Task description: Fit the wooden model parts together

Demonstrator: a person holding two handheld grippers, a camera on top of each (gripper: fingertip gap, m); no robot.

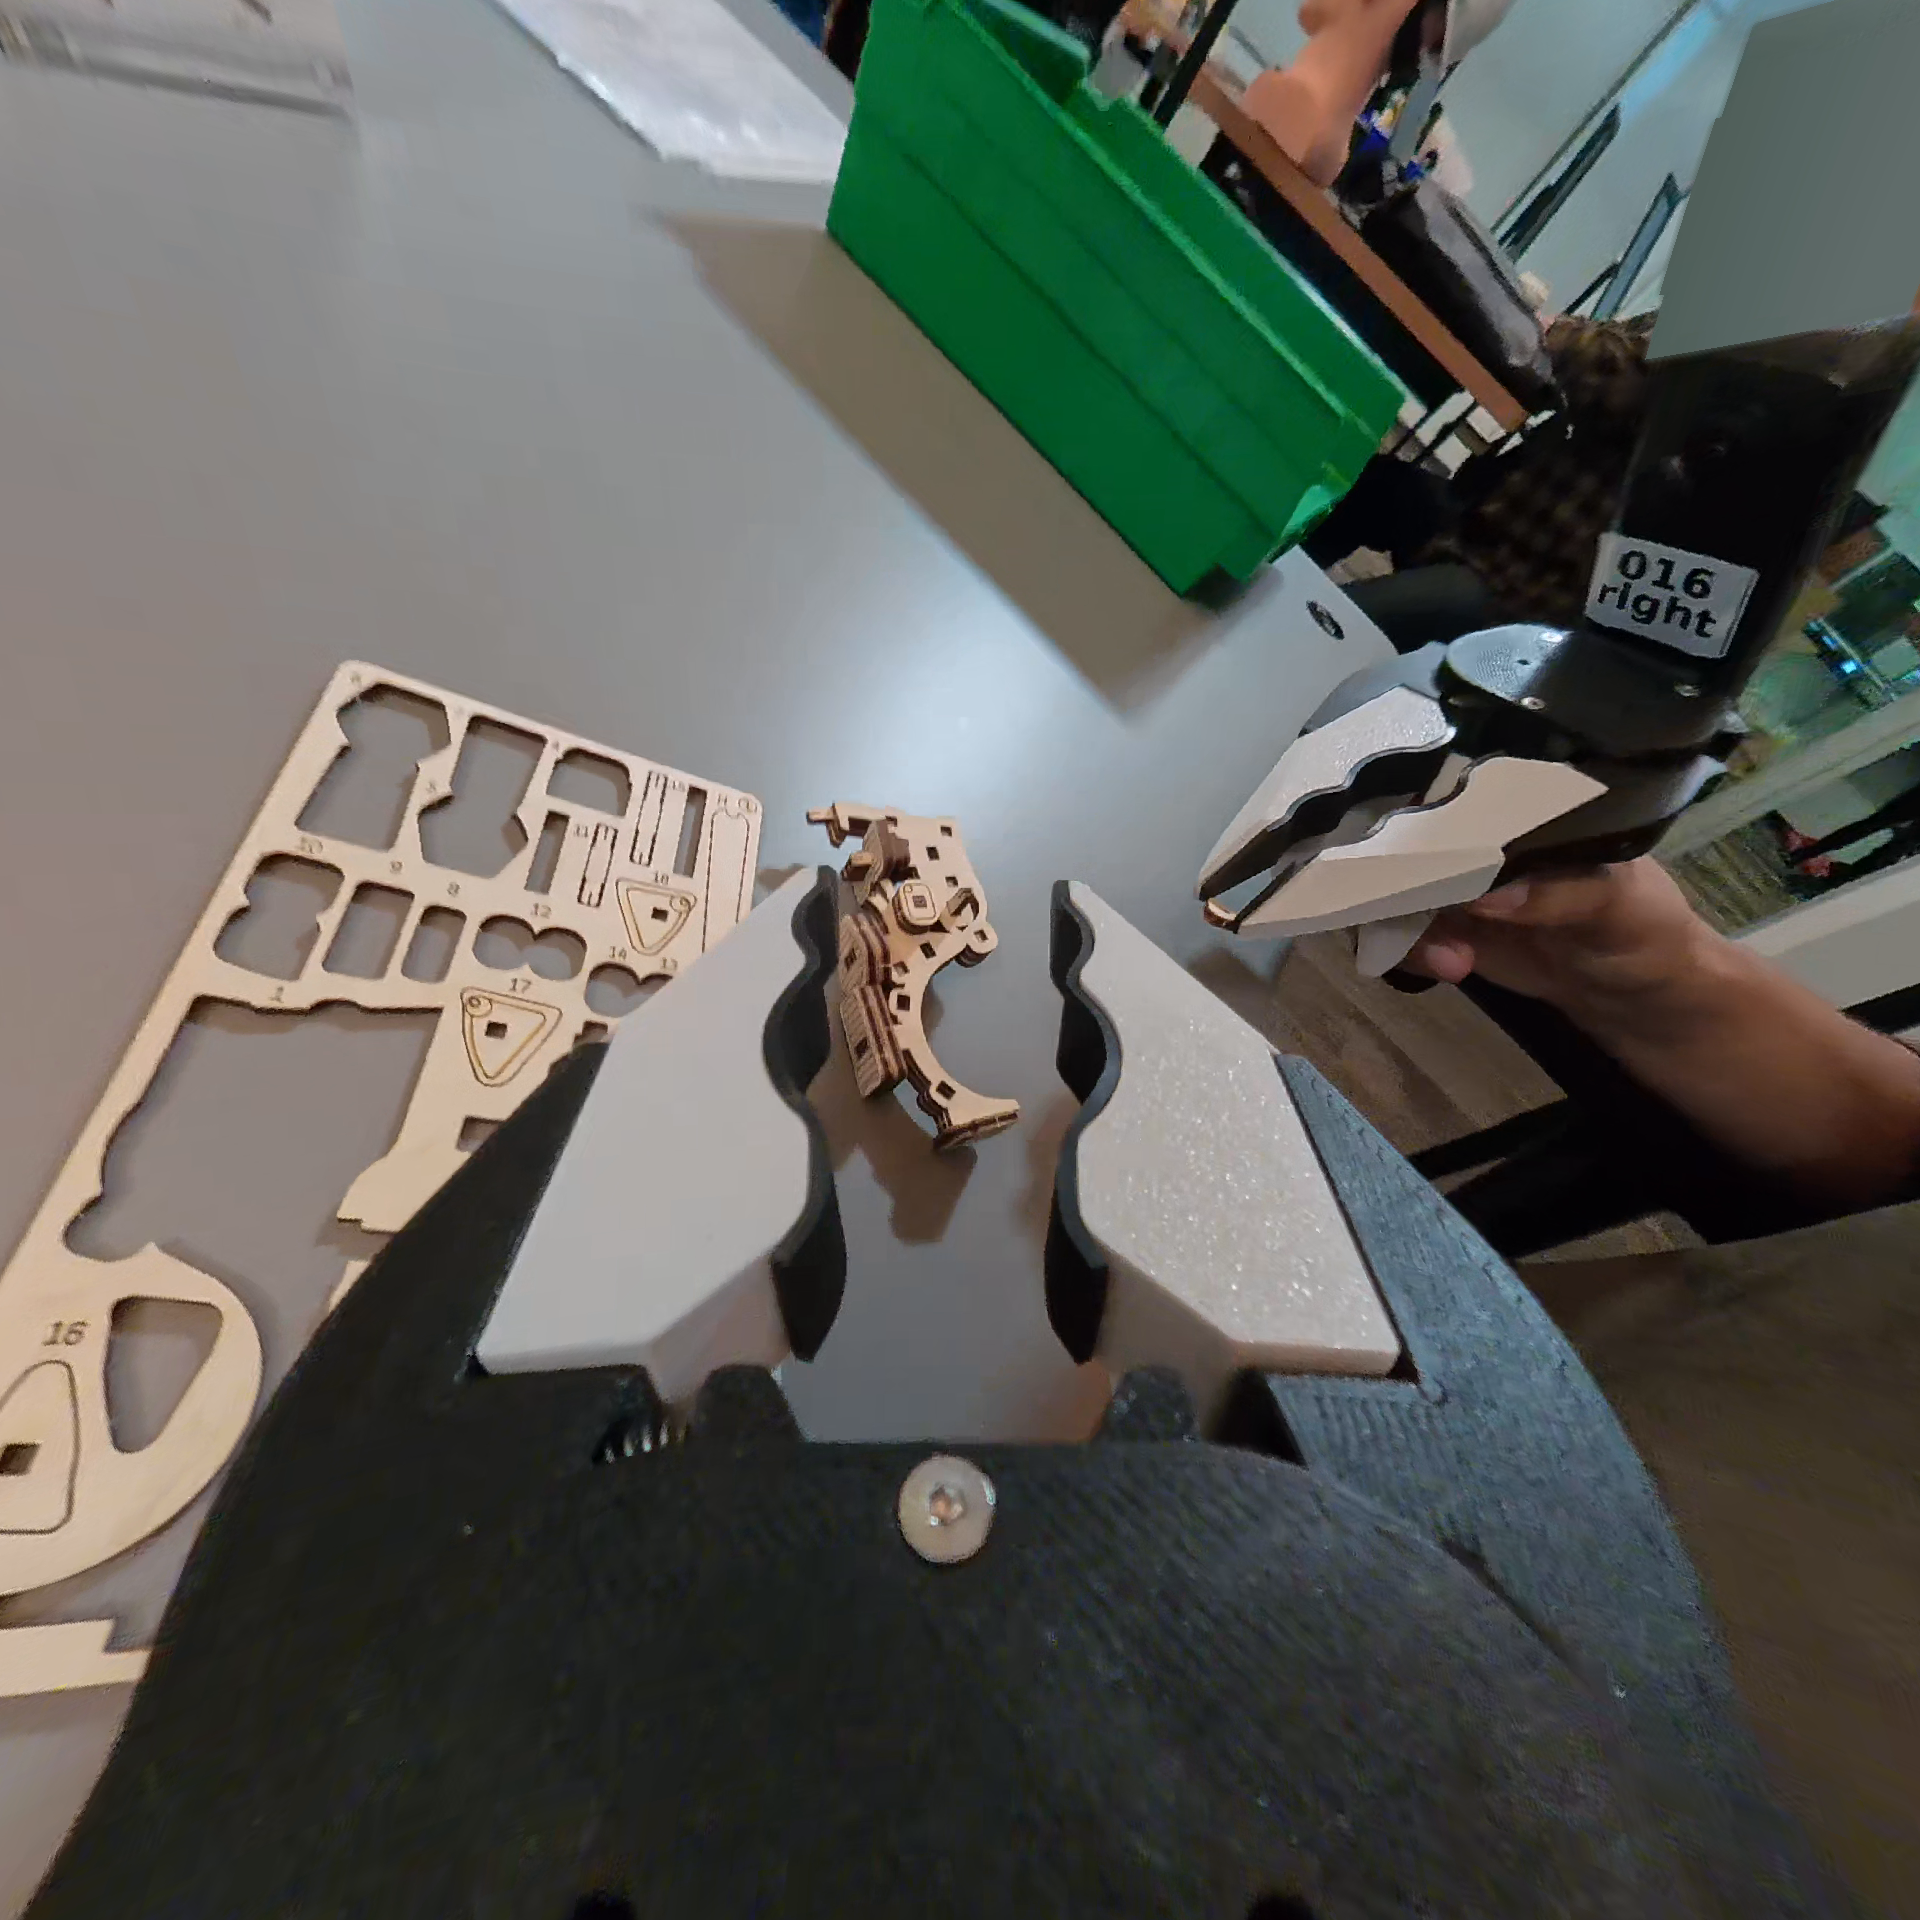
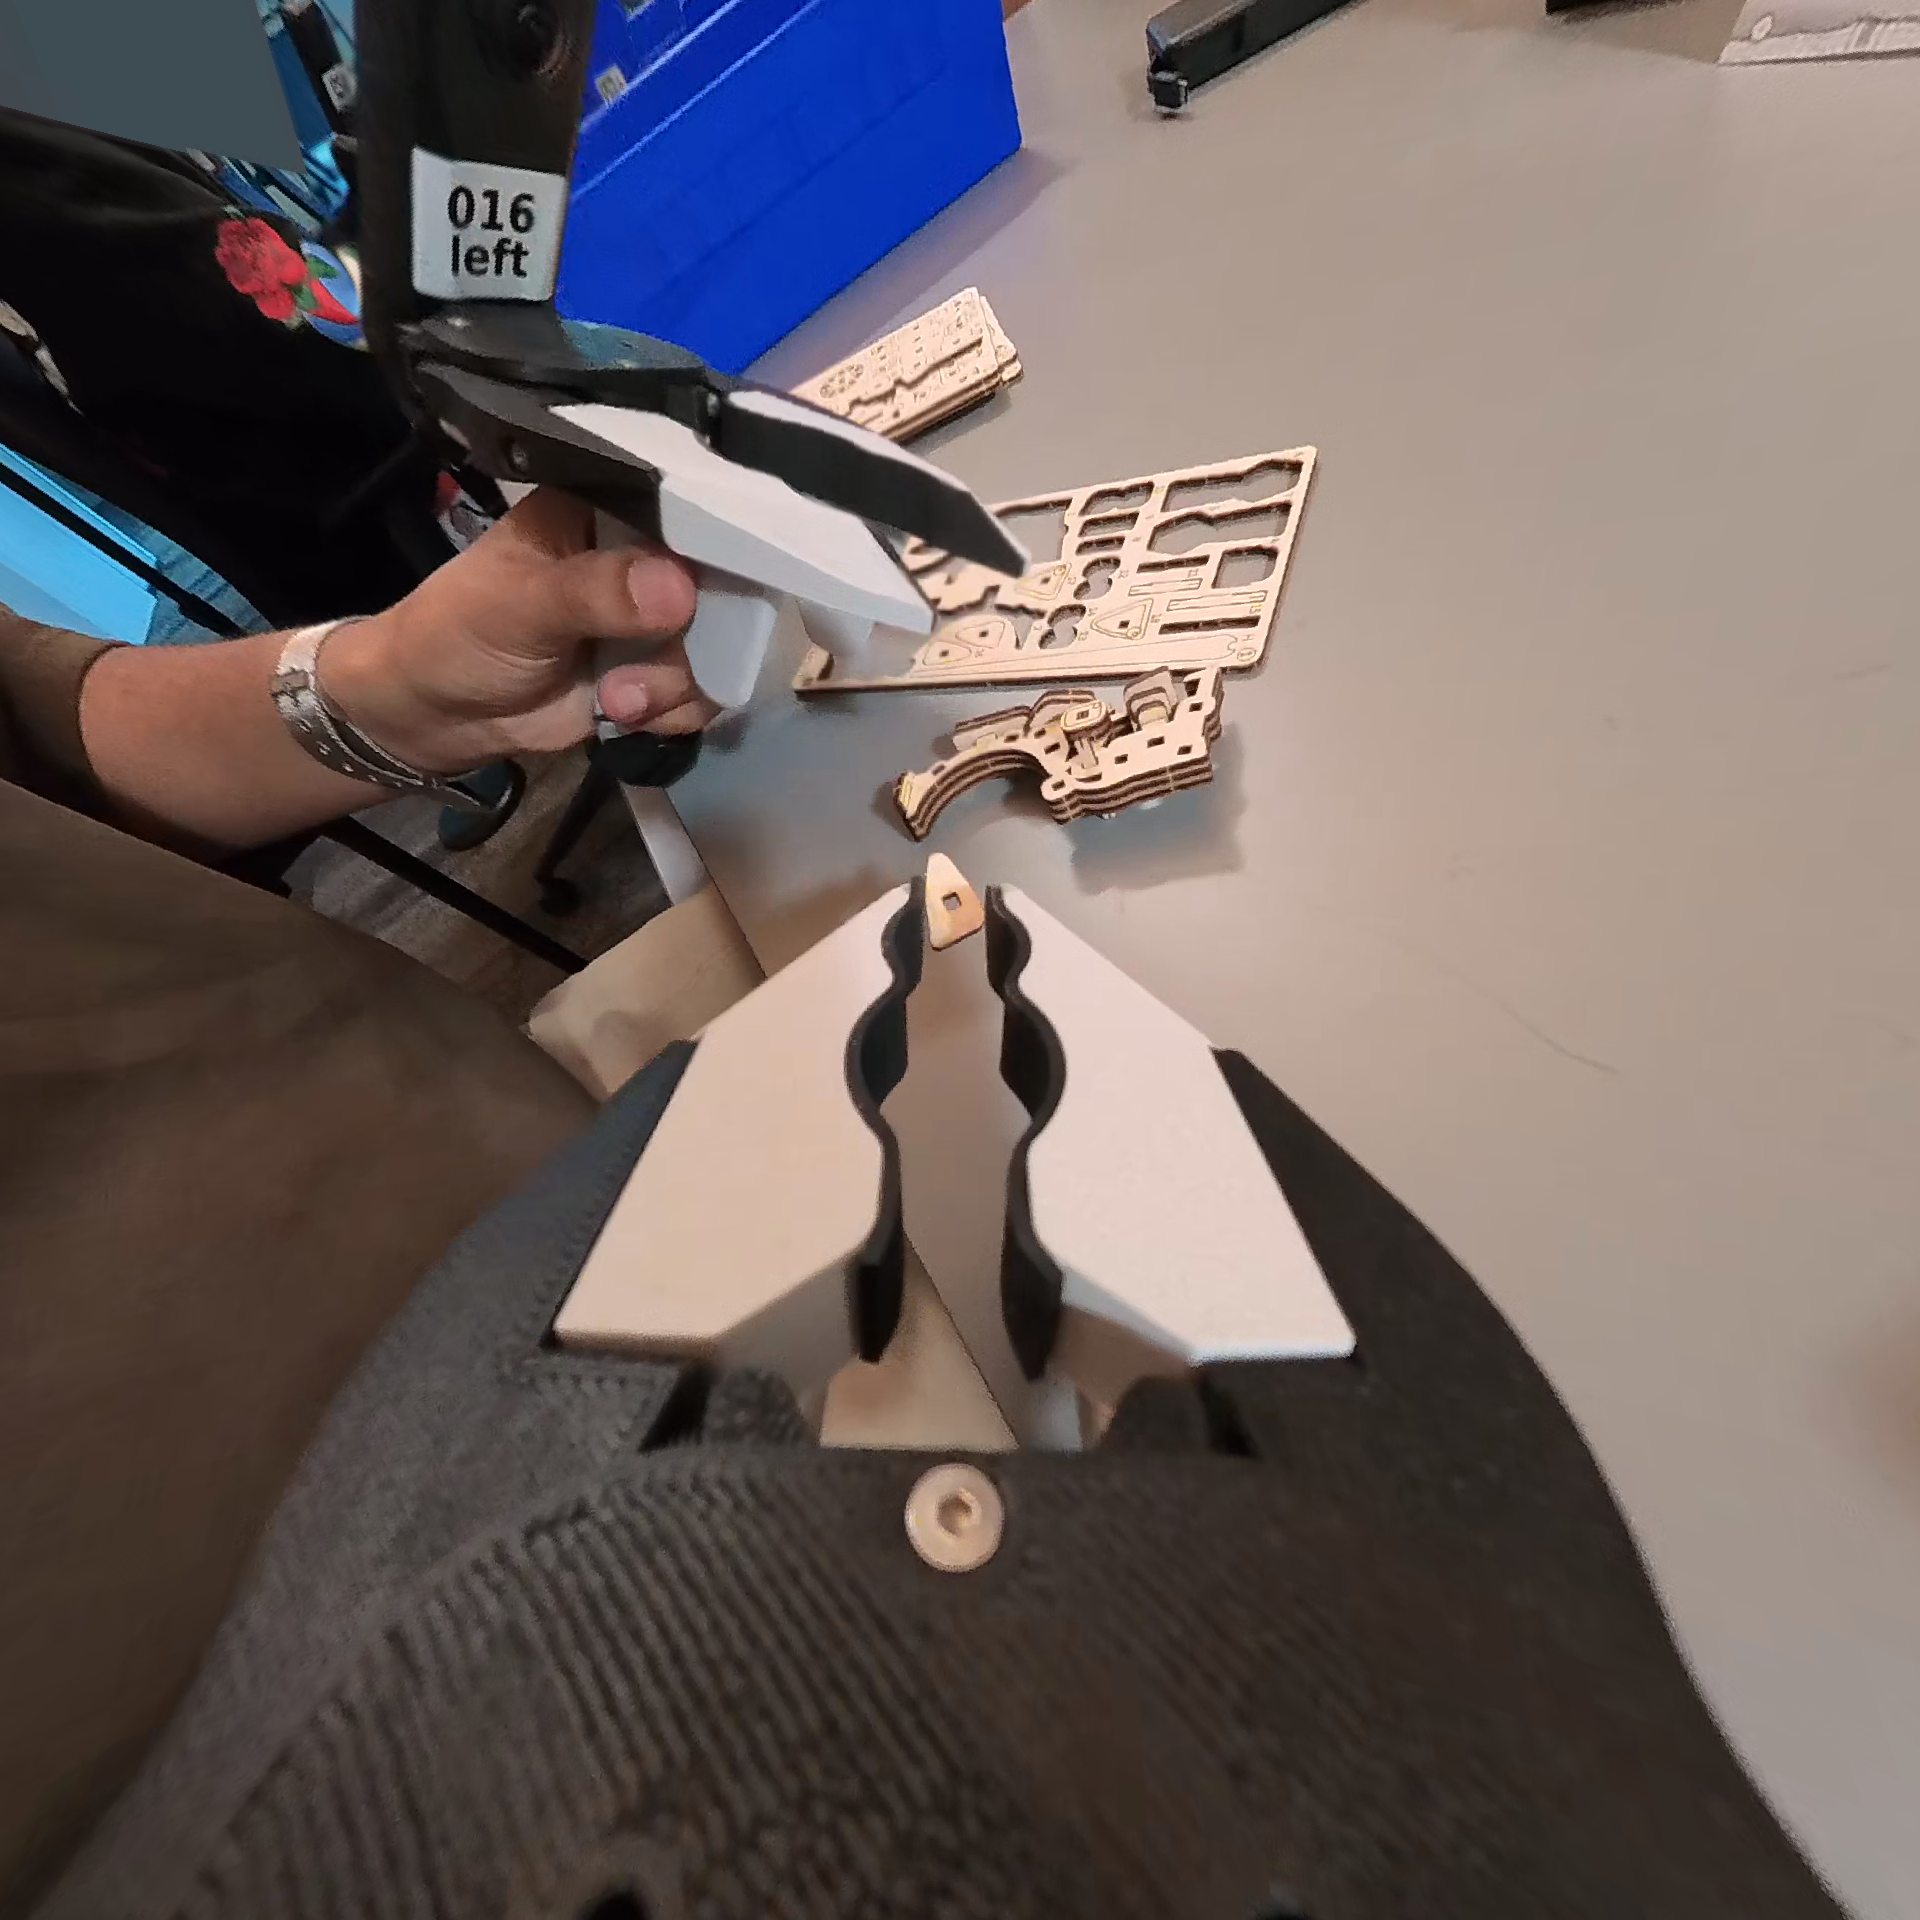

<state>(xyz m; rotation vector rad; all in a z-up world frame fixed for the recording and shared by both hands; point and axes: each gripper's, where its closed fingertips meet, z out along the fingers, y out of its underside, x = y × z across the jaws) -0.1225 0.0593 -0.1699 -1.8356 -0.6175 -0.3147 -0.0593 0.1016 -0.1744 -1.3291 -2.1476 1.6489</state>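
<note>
Both grippers, the left gripper (image 1: pixel 940 935) and the right gripper (image 2: pixel 954 899), are built from ribbed black plastic with pale grey fingers (image 1: pixel 665 1164) lined by wavy black pads; a silver screw (image 1: pixel 945 1507) is set behind the fingers, a white sticker (image 2: pixel 488 223) above, and a silver bracelet (image 2: pixel 332 717) is worn

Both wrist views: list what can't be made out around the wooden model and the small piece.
- Wooden sheet: its near end is hidden by the left gripper and cut off by the left wrist view's edge.
- Wooden model: its underside rests on the table, unseen in either view.
- Small piece in the right gripper: its lower part is hidden between the fingertips; in the left wrist view it is too small to make out.
</note>
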